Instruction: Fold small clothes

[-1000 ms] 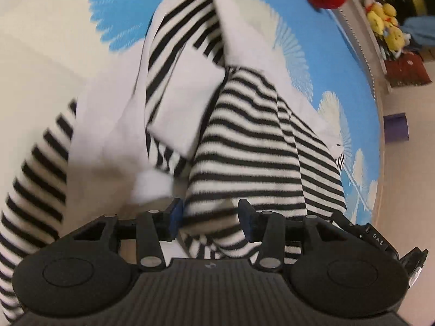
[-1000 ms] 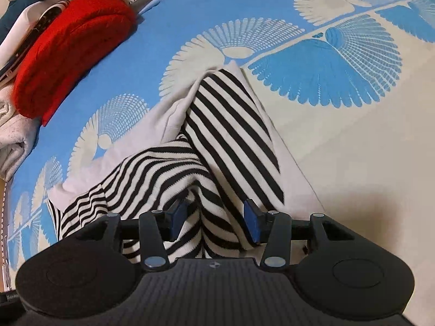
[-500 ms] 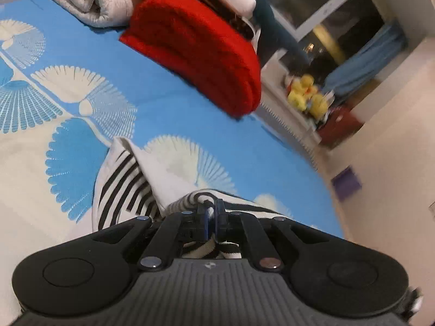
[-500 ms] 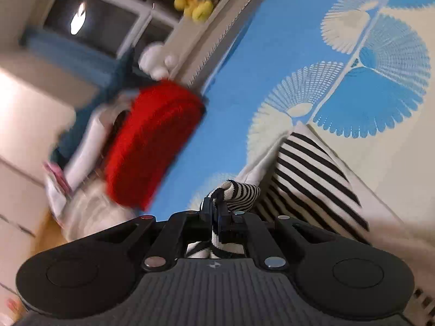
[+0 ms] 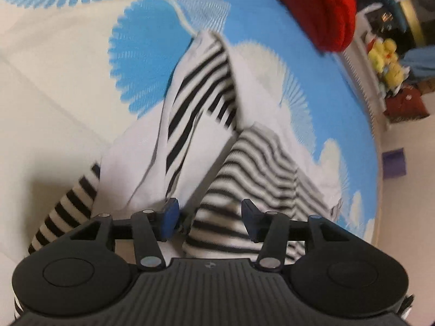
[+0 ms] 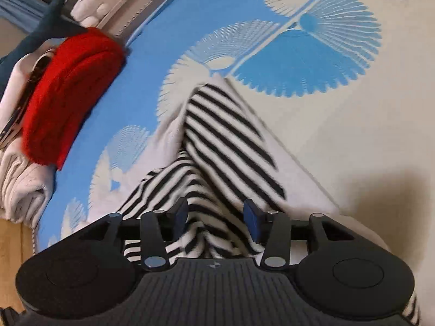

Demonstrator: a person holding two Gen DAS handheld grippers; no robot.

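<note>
1. The black-and-white striped knit garment with white panels (image 5: 195,125) lies bunched on the blue-and-cream fan-patterned bedspread (image 5: 272,30), partly folded over itself.
2. The left gripper (image 5: 209,214) is opening, jaws spread above the stripes, pinching nothing.
3. The right gripper (image 6: 216,216) is likewise opening, apparently letting the fold settle.
4. Beyond the garment sits a folded red knit (image 6: 68,95).

Striped garment (image 5: 252,168) — rumpled on bedspread (image 5: 54,62)
</note>
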